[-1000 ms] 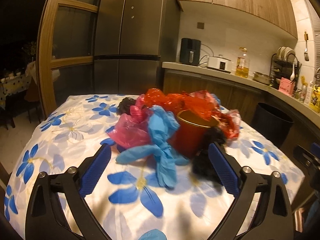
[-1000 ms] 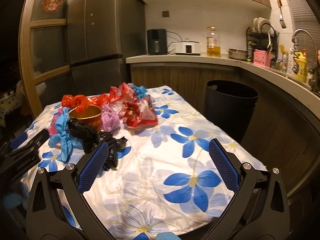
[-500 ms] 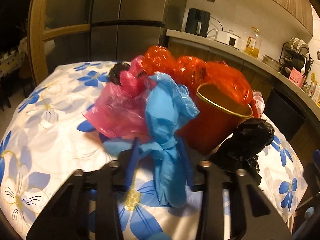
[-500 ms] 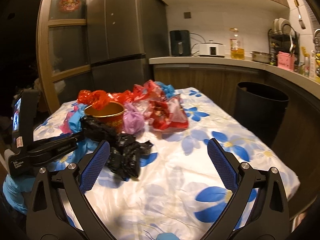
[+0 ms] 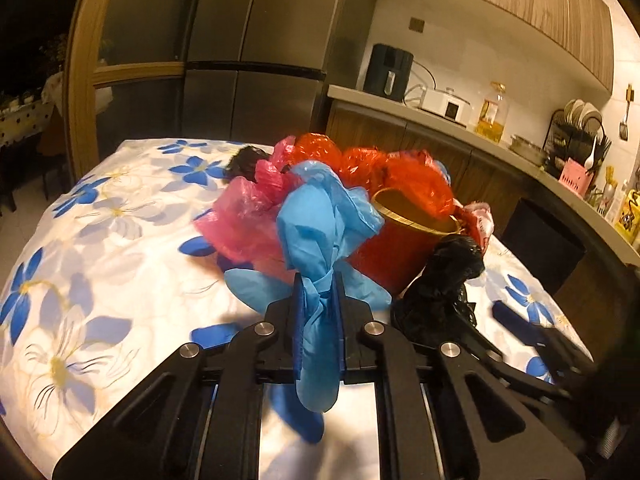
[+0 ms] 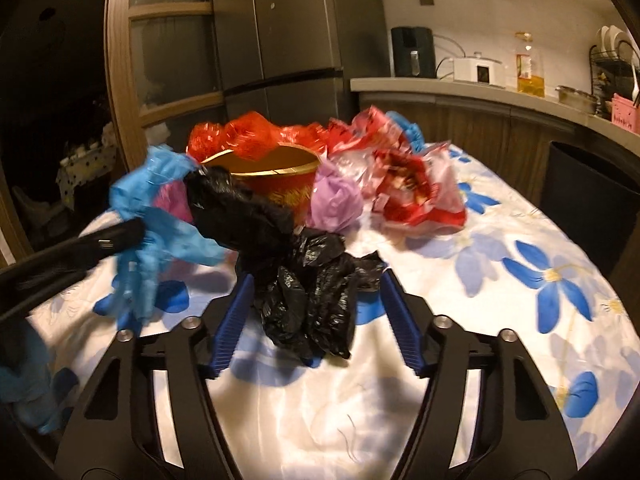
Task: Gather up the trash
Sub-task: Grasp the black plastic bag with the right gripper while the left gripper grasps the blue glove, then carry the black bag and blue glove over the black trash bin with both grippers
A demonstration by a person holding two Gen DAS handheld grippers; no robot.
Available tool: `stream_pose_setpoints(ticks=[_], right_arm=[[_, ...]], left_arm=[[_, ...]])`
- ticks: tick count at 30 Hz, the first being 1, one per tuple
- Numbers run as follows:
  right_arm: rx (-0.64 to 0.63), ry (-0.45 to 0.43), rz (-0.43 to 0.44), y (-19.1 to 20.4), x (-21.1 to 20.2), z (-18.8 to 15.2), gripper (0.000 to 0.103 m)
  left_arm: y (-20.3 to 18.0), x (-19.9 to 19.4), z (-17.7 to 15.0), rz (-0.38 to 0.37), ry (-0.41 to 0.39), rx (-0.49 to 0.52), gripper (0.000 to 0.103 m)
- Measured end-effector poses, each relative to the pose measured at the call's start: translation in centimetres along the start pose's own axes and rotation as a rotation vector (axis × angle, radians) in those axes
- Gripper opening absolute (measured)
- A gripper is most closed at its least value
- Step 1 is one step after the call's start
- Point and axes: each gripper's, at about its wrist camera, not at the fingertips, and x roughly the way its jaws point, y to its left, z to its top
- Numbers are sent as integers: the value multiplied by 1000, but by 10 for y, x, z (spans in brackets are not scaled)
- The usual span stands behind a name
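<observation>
Left wrist view: a blue plastic bag is being pinched by the left tool, whose jaws have just been closing. The black plastic bag is being straddled, ungripped, by the half-open, closing right tool; squeezing and lifting are probably being called for next.

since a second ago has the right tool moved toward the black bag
Yes. The right tool has closed in on the black bag, which now lies between its closing fingers, and the red cup behind looms nearer.

place: my home kitchen | cues: tall steel fridge, wooden wall cabinets, grey countertop, wire dish rack
</observation>
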Motion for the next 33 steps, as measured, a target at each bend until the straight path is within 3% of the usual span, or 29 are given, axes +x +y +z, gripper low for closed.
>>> stream_pose_setpoints(ticks=[3, 7, 8, 21, 33], right_arm=[[-5, 30, 18, 5, 11, -1, 40], [-45, 22, 27, 10, 8, -4, 9], [-49, 20, 27, 9, 6, -5, 5], [11, -57, 38, -20, -60, 2, 3], [67, -154, -34, -74, -104, 22, 3]], left_arm=[[2, -9, -2, 6, -19, 10, 12], [5, -18, -3, 9, -38, -5, 12], [6, -20, -2, 6, -44, -9, 12], [-15, -56, 8, 5, -136, 15, 12], [-95, -49, 32, -99, -184, 121, 12]])
